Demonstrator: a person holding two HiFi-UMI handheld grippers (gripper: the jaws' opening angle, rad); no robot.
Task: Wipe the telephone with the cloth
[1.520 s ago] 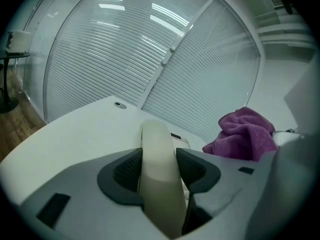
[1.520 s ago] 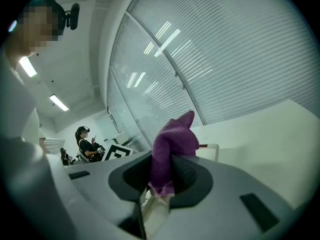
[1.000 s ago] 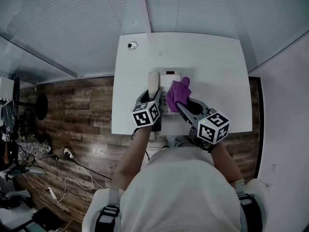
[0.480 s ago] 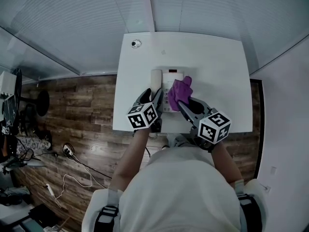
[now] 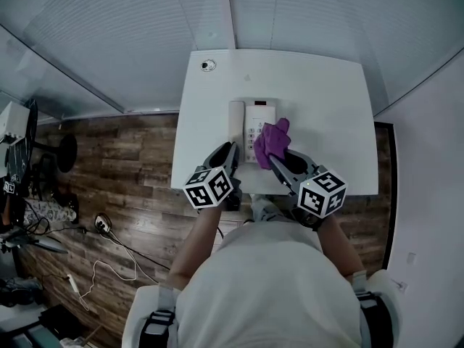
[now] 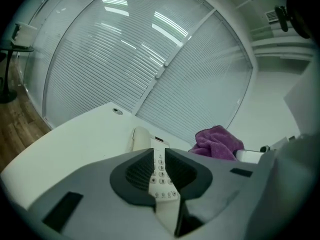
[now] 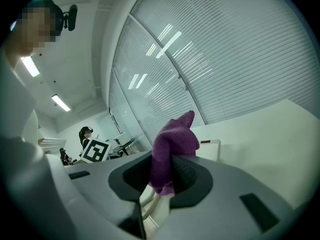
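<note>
Left gripper (image 6: 159, 155): the jaws have just been closing and are left a narrow slit apart; nothing is held between the pads, and only the telephone's keypad is seen through the gap, beyond them
Right gripper (image 7: 167, 170): the jaws are clamped on the purple cloth (image 7: 173, 141), which is bunched and stands up above the pads
Telephone (image 5: 255, 130): set on the white table (image 5: 326, 100), toward the edge nearest the person, with the handset (image 5: 236, 120) laid along its left side
Cloth position: held over the telephone's right side in the head view; whether it is touched cannot be told
Left gripper position: held just short of the telephone's near left corner
Far left table corner: a small round fitting (image 5: 208, 65) is set there
</note>
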